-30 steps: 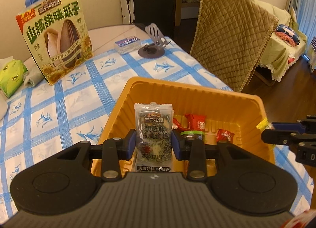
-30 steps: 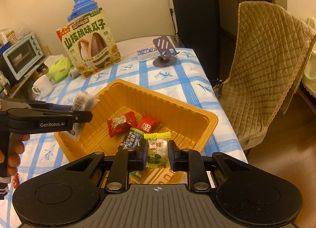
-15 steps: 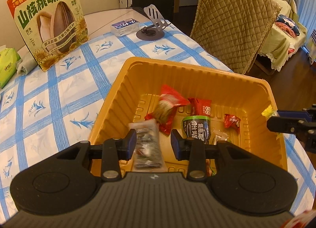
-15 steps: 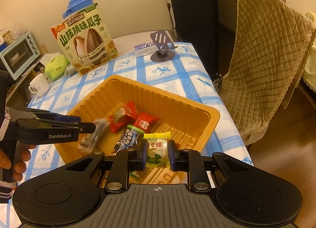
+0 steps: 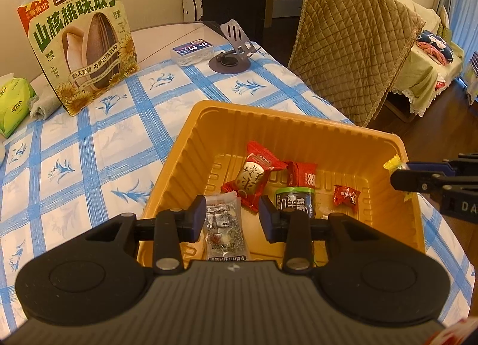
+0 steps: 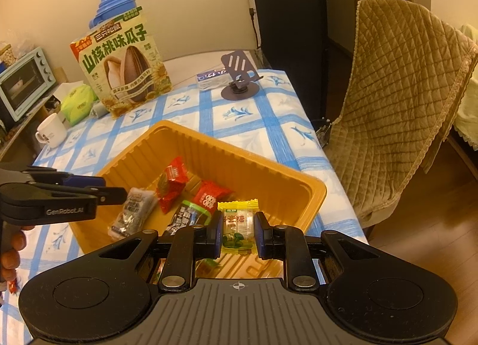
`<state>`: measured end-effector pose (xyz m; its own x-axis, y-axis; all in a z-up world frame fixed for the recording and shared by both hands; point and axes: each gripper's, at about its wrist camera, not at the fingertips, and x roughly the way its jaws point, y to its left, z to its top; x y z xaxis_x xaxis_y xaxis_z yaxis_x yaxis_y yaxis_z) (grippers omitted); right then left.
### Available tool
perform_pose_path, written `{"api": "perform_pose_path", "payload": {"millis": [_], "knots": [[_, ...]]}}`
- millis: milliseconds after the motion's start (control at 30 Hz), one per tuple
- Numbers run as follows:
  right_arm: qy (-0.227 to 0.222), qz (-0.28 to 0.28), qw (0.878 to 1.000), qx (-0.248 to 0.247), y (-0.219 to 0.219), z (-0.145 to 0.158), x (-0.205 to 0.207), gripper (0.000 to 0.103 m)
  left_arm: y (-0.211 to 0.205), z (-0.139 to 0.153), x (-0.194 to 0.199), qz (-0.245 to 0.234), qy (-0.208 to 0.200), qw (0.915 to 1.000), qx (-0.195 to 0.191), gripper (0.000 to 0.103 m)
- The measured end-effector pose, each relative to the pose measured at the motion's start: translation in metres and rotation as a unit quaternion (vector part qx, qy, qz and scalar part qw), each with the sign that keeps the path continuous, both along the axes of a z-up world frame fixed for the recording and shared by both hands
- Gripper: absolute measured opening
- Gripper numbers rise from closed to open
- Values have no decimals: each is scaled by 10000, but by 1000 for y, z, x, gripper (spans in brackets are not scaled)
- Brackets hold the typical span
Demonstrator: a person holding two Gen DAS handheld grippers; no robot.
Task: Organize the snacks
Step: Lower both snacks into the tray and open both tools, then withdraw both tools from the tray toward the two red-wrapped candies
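Observation:
An orange plastic tray [image 5: 298, 124] on the blue-checked tablecloth holds several wrapped snacks. My left gripper [image 5: 232, 216] is open over the tray's near-left wall; a clear packet of dark snack [image 5: 224, 228] lies loose in the tray below it, also seen in the right wrist view [image 6: 131, 210]. My right gripper [image 6: 238, 234] is shut on a yellow candy packet [image 6: 238, 225] above the tray's right rim [image 6: 316, 192]. Red packets [image 5: 257, 175] and a green-black packet [image 5: 294, 203] lie in the tray.
A large sunflower-seed bag [image 5: 80, 43] stands at the back left, with a green tissue pack [image 5: 12, 100] beside it. A phone stand [image 5: 231, 52] and small box [image 5: 192, 51] sit far back. A quilted chair [image 5: 352, 52] stands right of the table. A mug [image 6: 50, 133] and toaster oven [image 6: 24, 82] are left.
My left gripper opened and let go of the clear packet, which dropped into the tray. The right gripper kept hold of the yellow candy packet and stayed over the rim.

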<state>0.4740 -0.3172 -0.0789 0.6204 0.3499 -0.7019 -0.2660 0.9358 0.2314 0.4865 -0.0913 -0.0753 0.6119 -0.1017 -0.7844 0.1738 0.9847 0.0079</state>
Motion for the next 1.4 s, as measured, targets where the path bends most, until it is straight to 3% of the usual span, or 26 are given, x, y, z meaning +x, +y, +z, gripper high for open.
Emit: {"api": "perform_pose_path", "payload": {"millis": [233, 467, 500, 567, 633, 867, 1033, 1400], "knots": [[-19, -50, 9999, -86, 0, -2, 10, 22, 1, 3, -2, 32, -26, 10000, 1, 36], [-177, -16, 9997, -153, 0, -5, 15, 23, 0, 6, -7, 32, -55, 10000, -35, 50], [-165, 3, 9997, -169, 0, -6, 14, 25, 0, 6, -9, 23, -56, 10000, -40, 51], [-178, 2, 9997, -178, 0, -7, 11, 41, 0, 7, -12, 29, -48, 10000, -48, 57], [-248, -23, 9996, -111, -1, -6, 4, 64, 0, 8, -15, 37, -62, 10000, -62, 64], [-169, 75, 9998, -25, 3, -4, -10, 71, -1, 14, -28, 21, -120, 9998, -133, 74], [-134, 88, 9999, 22, 4, 2, -21, 83, -2, 22, -38, 44, -195, 9997, -158, 78], [-123, 96, 9996, 224, 7, 21, -51, 89, 4, 43, -71, 90, -378, 9987, -330, 84]]}}
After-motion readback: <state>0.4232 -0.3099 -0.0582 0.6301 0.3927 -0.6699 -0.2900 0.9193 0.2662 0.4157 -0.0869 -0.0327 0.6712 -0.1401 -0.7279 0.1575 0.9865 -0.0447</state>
